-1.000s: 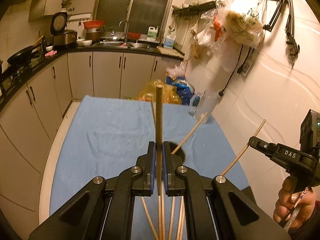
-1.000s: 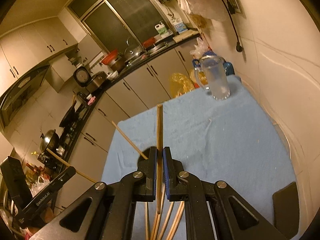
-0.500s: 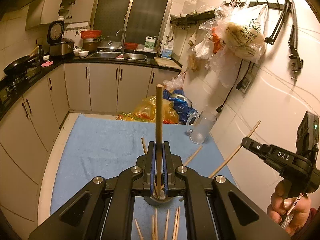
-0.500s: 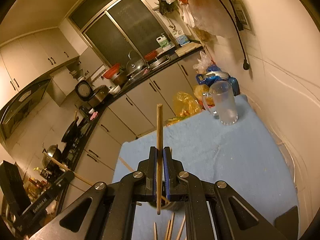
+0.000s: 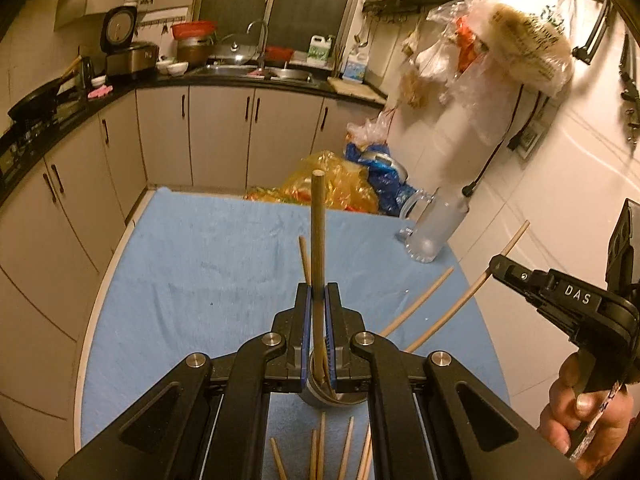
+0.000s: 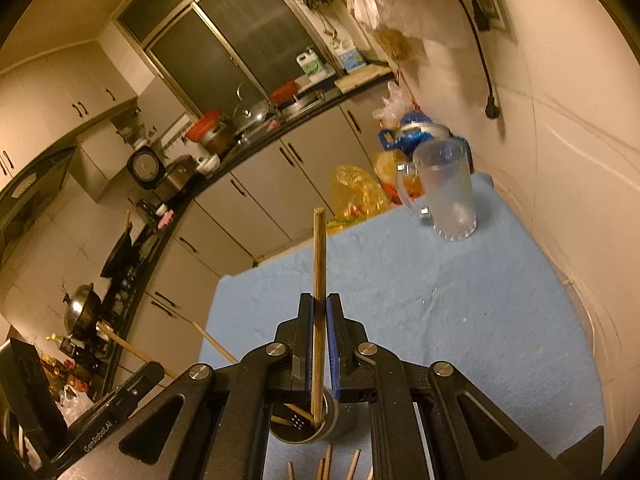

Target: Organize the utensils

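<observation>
My left gripper (image 5: 318, 300) is shut on a wooden chopstick (image 5: 318, 240) held upright, its lower end inside the metal utensil cup (image 5: 336, 398) on the blue cloth (image 5: 208, 264). My right gripper (image 6: 319, 312) is shut on another chopstick (image 6: 319, 264), its lower tip inside the same cup (image 6: 308, 424). The right gripper also shows in the left wrist view (image 5: 500, 270), and the left one in the right wrist view (image 6: 154, 372). Other chopsticks lean out of the cup (image 5: 416, 304). Several loose chopsticks (image 5: 320, 452) lie on the cloth in front of the cup.
A frosted glass mug (image 6: 448, 192) stands at the far right of the table (image 6: 500, 320) by the white wall. Yellow and blue plastic bags (image 5: 340, 184) sit beyond the far edge. Kitchen cabinets (image 5: 216, 136) run along the left and back.
Both grippers have lowered their chopsticks over the cup, so the lower ends now sit inside it. The right gripper's view tilted and the mug appears closer.
</observation>
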`<action>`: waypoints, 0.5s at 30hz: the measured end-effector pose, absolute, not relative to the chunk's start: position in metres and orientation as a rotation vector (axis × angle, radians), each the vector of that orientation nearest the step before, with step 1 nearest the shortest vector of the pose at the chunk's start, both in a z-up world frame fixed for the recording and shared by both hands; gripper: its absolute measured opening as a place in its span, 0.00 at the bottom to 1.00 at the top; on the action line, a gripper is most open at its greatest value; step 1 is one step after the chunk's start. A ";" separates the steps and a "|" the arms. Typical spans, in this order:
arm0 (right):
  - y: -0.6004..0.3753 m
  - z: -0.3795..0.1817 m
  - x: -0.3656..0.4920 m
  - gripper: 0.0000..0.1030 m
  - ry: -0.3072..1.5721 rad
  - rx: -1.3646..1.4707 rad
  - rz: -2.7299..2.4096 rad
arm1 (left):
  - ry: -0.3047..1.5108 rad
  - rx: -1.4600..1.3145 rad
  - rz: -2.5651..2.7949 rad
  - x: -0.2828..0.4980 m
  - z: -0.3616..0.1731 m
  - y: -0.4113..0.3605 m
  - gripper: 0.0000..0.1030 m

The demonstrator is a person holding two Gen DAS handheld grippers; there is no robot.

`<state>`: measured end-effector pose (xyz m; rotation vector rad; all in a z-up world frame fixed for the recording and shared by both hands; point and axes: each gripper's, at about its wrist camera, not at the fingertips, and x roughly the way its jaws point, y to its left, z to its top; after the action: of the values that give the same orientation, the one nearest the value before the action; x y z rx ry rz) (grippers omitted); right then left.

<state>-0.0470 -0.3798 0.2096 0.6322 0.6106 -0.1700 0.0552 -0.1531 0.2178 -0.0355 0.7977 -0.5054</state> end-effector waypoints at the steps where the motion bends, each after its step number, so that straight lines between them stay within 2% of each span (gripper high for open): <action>1: -0.379 0.204 -0.044 0.06 0.626 0.635 -0.168 | 0.804 -0.032 -0.503 0.057 0.214 -0.155 0.06; 9: -0.374 0.173 -0.027 0.07 0.716 0.661 -0.146 | 0.851 -0.029 -0.491 0.064 0.194 -0.158 0.06; 15: -0.375 0.175 -0.027 0.08 0.710 0.655 -0.133 | 0.839 -0.047 -0.493 0.062 0.200 -0.153 0.06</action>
<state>-0.0273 -0.3750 0.1751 0.6554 0.7101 -0.1334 0.0625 -0.1535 0.1998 -0.0468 0.8387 -0.4935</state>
